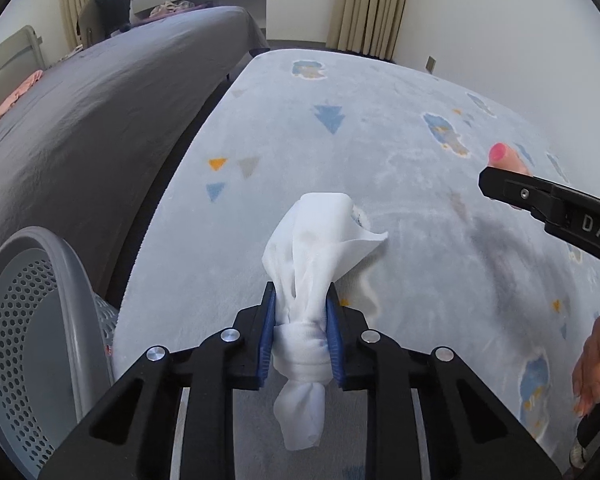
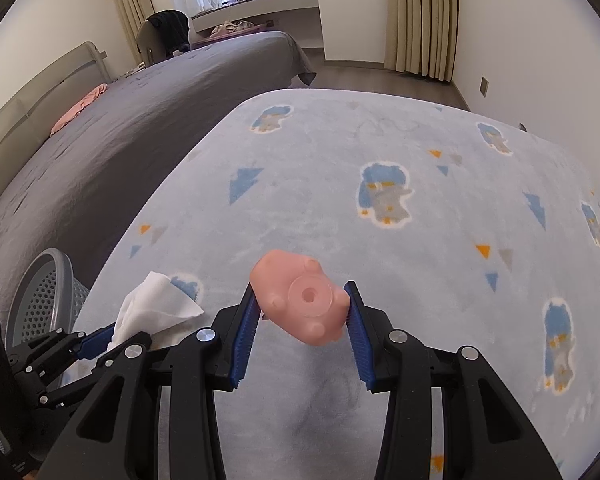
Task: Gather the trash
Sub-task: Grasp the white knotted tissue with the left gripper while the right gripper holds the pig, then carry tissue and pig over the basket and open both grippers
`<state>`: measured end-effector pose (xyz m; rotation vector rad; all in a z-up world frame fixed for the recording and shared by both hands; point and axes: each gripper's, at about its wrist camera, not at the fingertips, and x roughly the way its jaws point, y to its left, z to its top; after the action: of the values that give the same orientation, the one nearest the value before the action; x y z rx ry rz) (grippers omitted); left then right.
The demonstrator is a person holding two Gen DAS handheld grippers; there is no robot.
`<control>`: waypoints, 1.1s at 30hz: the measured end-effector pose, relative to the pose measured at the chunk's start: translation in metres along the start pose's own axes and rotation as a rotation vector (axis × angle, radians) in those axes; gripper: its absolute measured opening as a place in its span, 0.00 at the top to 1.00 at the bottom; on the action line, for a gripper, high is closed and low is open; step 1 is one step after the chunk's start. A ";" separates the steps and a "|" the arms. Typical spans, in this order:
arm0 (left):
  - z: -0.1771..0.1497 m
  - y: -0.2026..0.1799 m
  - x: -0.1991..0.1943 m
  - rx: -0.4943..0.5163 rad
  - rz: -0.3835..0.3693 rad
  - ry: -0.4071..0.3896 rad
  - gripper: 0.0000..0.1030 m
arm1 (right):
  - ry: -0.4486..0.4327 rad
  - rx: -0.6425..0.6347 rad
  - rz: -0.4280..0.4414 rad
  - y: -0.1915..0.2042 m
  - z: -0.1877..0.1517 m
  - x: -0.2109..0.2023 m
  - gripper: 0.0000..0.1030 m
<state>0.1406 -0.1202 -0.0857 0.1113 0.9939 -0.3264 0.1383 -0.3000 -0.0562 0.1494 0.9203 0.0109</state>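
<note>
Now the left gripper (image 1: 300, 312) clenches a tissue (image 1: 312, 240), the right gripper (image 2: 302, 312) a pink toy (image 2: 300, 300), over a patterned rug (image 2: 380, 240) beside the grey bed (image 2: 120, 140).

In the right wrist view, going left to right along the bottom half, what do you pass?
Grey perforated basket → left gripper shut on the white tissue → pink toy clamped in the right gripper → blue cartoon print on the rug.
</note>
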 end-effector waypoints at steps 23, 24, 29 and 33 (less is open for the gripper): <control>-0.039 0.126 -0.138 -0.149 0.178 -0.204 0.78 | -0.107 -0.101 0.197 0.151 0.001 -0.049 0.60; -0.042 0.132 -0.140 -0.153 0.196 -0.202 0.78 | -0.106 -0.113 0.210 0.161 0.000 -0.049 0.60; -0.056 0.176 -0.150 -0.206 0.276 -0.193 0.78 | -0.073 -0.192 0.294 0.216 -0.011 -0.042 0.60; -0.068 0.199 -0.154 -0.246 0.320 -0.196 0.78 | -0.037 -0.256 0.310 0.250 -0.024 -0.031 0.60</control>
<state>0.0722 0.1182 -0.0055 0.0130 0.7989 0.0779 0.1141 -0.0520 -0.0122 0.0527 0.8433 0.4105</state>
